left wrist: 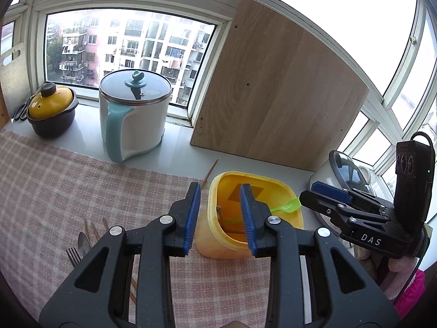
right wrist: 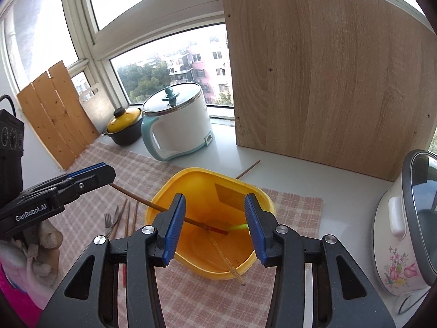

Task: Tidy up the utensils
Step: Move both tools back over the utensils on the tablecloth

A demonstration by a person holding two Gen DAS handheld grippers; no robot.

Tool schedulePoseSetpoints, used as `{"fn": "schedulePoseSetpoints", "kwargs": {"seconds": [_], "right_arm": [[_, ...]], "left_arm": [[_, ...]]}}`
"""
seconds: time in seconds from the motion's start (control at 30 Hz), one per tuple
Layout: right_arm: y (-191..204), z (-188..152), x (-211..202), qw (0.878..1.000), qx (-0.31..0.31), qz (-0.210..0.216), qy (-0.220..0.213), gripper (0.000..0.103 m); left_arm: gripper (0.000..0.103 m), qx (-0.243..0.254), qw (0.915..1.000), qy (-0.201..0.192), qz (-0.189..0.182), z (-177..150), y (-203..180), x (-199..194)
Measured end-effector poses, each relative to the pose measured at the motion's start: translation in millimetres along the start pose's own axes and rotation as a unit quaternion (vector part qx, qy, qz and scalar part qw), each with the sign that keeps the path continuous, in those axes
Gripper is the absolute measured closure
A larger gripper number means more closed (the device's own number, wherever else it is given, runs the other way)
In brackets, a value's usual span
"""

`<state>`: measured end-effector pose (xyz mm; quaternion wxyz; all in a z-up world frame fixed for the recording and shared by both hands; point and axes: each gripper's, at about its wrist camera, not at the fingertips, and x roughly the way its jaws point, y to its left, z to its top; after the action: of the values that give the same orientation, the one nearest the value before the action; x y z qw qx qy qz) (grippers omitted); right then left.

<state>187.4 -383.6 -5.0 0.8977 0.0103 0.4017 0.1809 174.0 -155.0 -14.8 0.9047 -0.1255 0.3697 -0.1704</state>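
Observation:
A yellow plastic container (left wrist: 218, 246) (right wrist: 213, 269) stands on the checked cloth (left wrist: 68, 180). Two brown chopsticks (right wrist: 169, 210) and a green spoon (left wrist: 289, 205) (right wrist: 240, 227) lean inside it. My left gripper (left wrist: 220, 218) (right wrist: 90, 175) hovers at the container's left rim, open, with a chopstick's top end (left wrist: 218, 210) loose beyond its pads. My right gripper (right wrist: 214, 227) (left wrist: 327, 194) hangs open above the container's mouth, holding nothing; the green spoon's bowl lies just off its tip. A fork, a spoon and more chopsticks (left wrist: 82, 243) (right wrist: 117, 221) lie on the cloth to the left.
One chopstick (left wrist: 211, 170) (right wrist: 248, 169) lies on the counter behind the container. A white and teal electric pot (left wrist: 133, 114), a yellow-lidded dark pot (left wrist: 52, 109) and a tall wooden board (left wrist: 278, 95) stand at the window. A flowered rice cooker (right wrist: 404, 235) sits at the right.

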Motion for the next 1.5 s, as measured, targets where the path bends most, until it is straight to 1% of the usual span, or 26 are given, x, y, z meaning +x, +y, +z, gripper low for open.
{"fn": "schedulePoseSetpoints", "kwargs": {"seconds": [0.07, 0.13, 0.2, 0.27, 0.3, 0.37, 0.43, 0.5, 0.73, 0.9, 1.1, 1.13, 1.2, 1.4, 1.5], "right_arm": [[6, -2, -3, 1.0, -0.005, -0.002, -0.002, 0.059], [11, -6, -6, 1.0, -0.009, -0.005, -0.004, 0.052], [16, -8, -9, 1.0, -0.013, -0.004, -0.009, 0.049], [22, -11, -11, 1.0, -0.017, -0.001, -0.011, 0.049], [25, -13, -12, 1.0, -0.018, 0.0, -0.011, 0.049], [30, -18, -15, 1.0, -0.021, 0.005, -0.013, 0.046], [36, -22, -15, 1.0, -0.025, 0.011, -0.014, 0.035], [43, -27, -14, 0.999, -0.032, 0.017, -0.016, 0.031], [70, -43, -2, 0.998, -0.064, 0.029, -0.005, 0.031], [91, -53, 12, 0.996, -0.08, 0.046, 0.019, 0.031], [118, -67, 32, 0.991, -0.109, 0.058, 0.058, 0.031], [123, -69, 36, 0.989, -0.116, 0.06, 0.064, 0.031], [133, -73, 44, 0.986, -0.132, 0.061, 0.076, 0.031], [155, -85, 73, 0.979, -0.15, 0.068, 0.118, 0.031], [161, -92, 85, 0.976, -0.149, 0.074, 0.139, 0.031]], "left_arm": [[0.074, -0.001, 1.0, -0.003, 0.004, -2, 7, -10], [0.074, 0.001, 0.9999, -0.006, 0.013, -5, 14, -18], [0.073, 0.003, 0.9997, -0.007, 0.023, -11, 24, -27], [0.066, 0.005, 0.9995, -0.004, 0.033, -16, 34, -34], [0.064, 0.003, 0.9994, -0.005, 0.035, -19, 40, -39], [0.064, -0.001, 0.999, -0.002, 0.044, -26, 53, -46], [0.064, -0.008, 0.9983, 0.004, 0.057, -34, 68, -53], [0.064, -0.02, 0.9975, 0.01, 0.067, -41, 84, -59], [0.064, -0.067, 0.9914, 0.041, 0.105, -75, 144, -71], [0.064, -0.081, 0.9878, 0.06, 0.118, -95, 168, -69], [0.064, -0.089, 0.9854, 0.09, 0.114, -113, 184, -52], [0.067, -0.088, 0.9854, 0.095, 0.111, -115, 185, -48], [0.068, -0.082, 0.9853, 0.105, 0.108, -117, 185, -41], [0.068, -0.08, 0.9849, 0.124, 0.09, -112, 191, -17], [0.068, -0.081, 0.9842, 0.134, 0.084, -107, 198, -6]]}}
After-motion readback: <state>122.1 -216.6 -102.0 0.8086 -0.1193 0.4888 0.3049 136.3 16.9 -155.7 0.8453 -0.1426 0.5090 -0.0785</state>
